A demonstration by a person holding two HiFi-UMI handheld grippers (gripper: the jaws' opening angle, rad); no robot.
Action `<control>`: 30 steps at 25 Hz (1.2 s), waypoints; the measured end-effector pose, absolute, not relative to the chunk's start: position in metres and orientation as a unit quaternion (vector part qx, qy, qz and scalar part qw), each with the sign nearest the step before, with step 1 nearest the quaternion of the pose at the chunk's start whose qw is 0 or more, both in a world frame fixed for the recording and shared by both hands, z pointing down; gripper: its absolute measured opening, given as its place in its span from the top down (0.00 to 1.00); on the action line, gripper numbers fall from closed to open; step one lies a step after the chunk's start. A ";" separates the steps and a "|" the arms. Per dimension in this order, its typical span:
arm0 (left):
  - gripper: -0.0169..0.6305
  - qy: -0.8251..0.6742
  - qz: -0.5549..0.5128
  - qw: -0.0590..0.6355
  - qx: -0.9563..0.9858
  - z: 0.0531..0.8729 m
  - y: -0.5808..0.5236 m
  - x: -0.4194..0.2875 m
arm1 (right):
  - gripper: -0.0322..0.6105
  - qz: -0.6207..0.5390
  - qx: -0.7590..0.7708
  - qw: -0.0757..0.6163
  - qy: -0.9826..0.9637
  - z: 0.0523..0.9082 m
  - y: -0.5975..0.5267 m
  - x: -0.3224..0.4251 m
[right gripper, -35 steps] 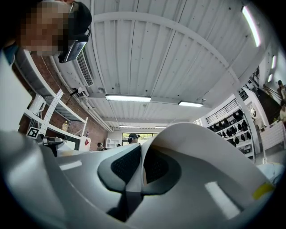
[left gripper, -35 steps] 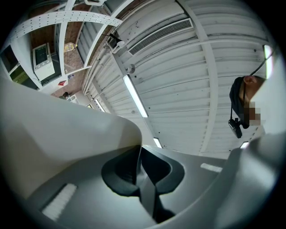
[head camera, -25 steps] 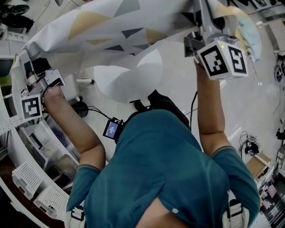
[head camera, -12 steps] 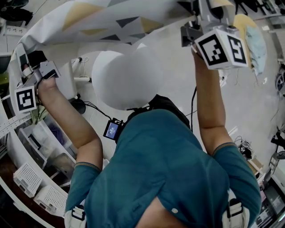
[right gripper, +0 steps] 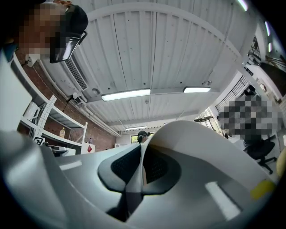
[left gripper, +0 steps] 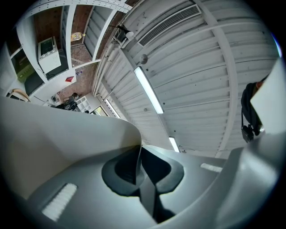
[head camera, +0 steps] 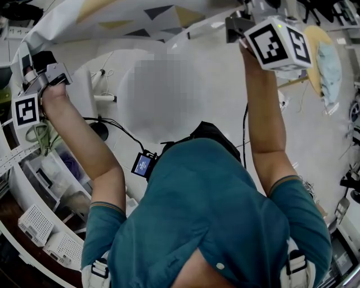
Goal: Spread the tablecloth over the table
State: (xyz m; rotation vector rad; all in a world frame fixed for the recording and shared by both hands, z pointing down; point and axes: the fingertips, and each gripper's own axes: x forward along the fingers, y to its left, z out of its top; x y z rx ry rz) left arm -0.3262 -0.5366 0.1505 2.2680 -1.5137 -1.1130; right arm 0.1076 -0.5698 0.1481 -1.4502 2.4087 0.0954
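- Pale floor lay far below in the head view, with white shelving and perforated bins curving along the left side.
- On that floor stood a round white table, seen between the person's two raised arms.
- The tablecloth, white with grey and yellow triangles, was stretched across the top of the head view, held in the air and not touching the table.
- The left gripper had the cloth's left end. In its own view the jaws were pressed together on a thin edge of fabric, and the plain underside swelled away to the left.
- The right gripper had the other end, its jaws likewise pinched on the cloth's edge, which curled off to the right.
- Both gripper views looked up at a ribbed white ceiling with strip lights.
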 end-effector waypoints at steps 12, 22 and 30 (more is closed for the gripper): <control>0.96 -0.524 -0.370 0.144 0.754 0.194 -0.515 -0.353 | 0.92 -0.024 -0.522 0.138 0.841 0.197 -0.550 0.092; 0.96 -0.522 -0.356 0.200 0.749 0.243 -0.450 -0.365 | 0.92 -0.060 -0.536 0.097 0.837 0.245 -0.477 0.086; 0.96 -0.519 -0.340 0.233 0.749 0.284 -0.390 -0.373 | 0.91 -0.089 -0.557 0.065 0.823 0.292 -0.408 0.083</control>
